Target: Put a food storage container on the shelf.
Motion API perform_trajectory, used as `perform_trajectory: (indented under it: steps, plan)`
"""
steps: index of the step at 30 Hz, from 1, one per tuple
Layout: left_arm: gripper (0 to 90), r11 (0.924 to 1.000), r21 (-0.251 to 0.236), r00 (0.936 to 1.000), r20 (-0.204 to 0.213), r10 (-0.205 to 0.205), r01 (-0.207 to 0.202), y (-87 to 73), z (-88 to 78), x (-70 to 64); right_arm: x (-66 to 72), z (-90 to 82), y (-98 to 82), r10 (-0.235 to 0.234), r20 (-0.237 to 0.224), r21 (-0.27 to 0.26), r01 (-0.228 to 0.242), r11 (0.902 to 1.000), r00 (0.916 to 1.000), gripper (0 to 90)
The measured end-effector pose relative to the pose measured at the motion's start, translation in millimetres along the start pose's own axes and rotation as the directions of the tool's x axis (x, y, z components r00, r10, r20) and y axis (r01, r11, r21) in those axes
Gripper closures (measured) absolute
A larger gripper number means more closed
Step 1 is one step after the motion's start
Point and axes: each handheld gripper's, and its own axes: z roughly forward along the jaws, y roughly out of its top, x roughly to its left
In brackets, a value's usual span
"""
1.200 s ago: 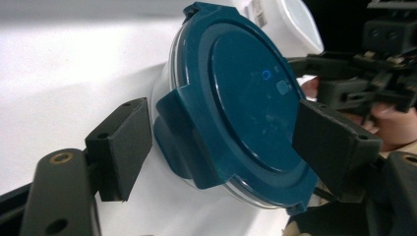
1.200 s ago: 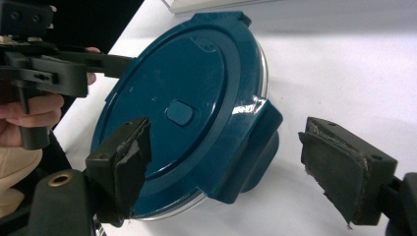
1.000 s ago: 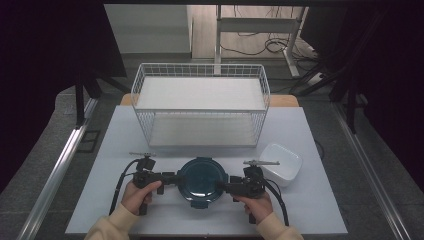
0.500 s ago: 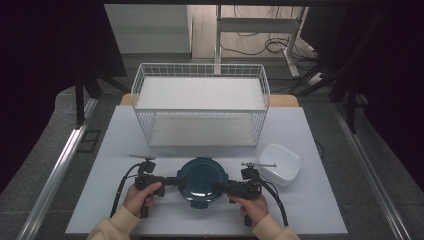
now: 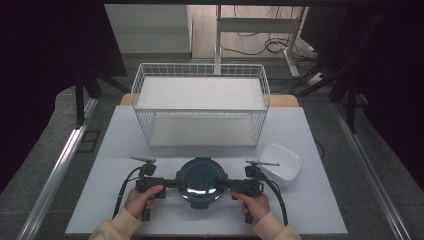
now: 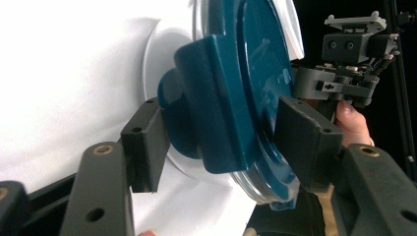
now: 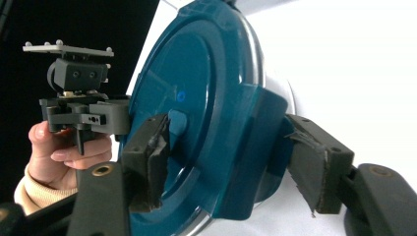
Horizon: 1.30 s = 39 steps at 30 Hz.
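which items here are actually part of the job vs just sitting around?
In play:
- round container with blue lid, each side clip gripped
- left gripper, shut on the left clip
- right gripper, shut on the right clip

Lying about:
- white wire basket, behind the container
- white bowl, beside the right gripper, untouched
- table

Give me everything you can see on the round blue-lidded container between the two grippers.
The container is round, with a glossy dark teal lid over a clear, plastic-looking rim and base. The lid has hinged clip tabs at its edge. It sits flat on the white table near the front edge, in front of the wire basket and left of the white bowl. The left gripper and the right gripper each straddle a clip tab on opposite sides, jaws at the tab's faces.
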Motion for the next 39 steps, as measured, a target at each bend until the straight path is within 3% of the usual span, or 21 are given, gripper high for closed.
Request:
perform_trajectory:
  steps: [7, 13, 19, 27, 39]
  plan:
    - [48.1, 0.9981, -0.055, 0.9996, 0.000, 0.029, -0.029, -5.6, -4.1, -10.1, 2.7, -7.8, 0.7, -0.010, -0.003, -0.047, 0.010, 0.9989, 0.9999, 42.2]
    - [49.2, 0.9969, -0.064, 0.9989, 0.001, 0.047, -0.047, -6.7, -5.1, -11.5, 6.9, -11.3, -1.7, -0.034, 0.008, -0.050, 0.035, 0.9981, 0.9994, 42.6]
    - [49.3, 0.9927, -0.084, 0.9962, -0.006, 0.086, -0.087, -6.1, -9.9, -22.0, 12.4, -15.8, -1.2, -0.062, -0.002, -0.066, 0.062, 0.9958, 0.9980, 42.7]
    - [49.5, 0.9795, -0.115, 0.9863, -0.014, 0.165, -0.165, 1.8, -16.7, -42.0, 27.8, -28.5, 7.8, -0.132, -0.011, -0.099, 0.130, 0.9865, 0.9912, 42.7]
    - [49.6, 0.9614, -0.153, 0.9733, -0.012, 0.229, -0.228, 30.2, -24.0, -63.7, 45.2, -42.4, 33.6, -0.190, -0.005, -0.152, 0.188, 0.9704, 0.9817, 42.7]
